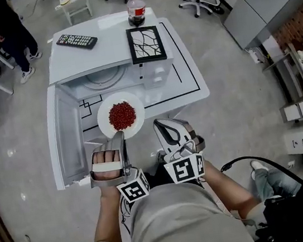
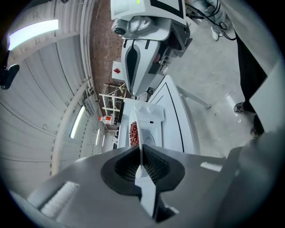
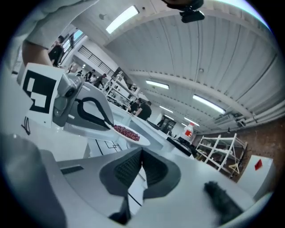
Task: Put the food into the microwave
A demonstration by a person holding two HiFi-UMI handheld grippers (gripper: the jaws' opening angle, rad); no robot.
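Observation:
A white plate heaped with small red food hangs in front of the open white microwave, over its table. My left gripper is shut on the plate's near rim. In the left gripper view the rim runs edge-on between the pressed pads, with the red food beyond. My right gripper hovers just right of the plate, shut and holding nothing. In the right gripper view its jaws meet, and the plate shows to its left.
The microwave door stands swung out to the left, and the turntable shows inside. On top lie a remote, a cola bottle and a black-and-white patterned frame. People and office chairs are farther off.

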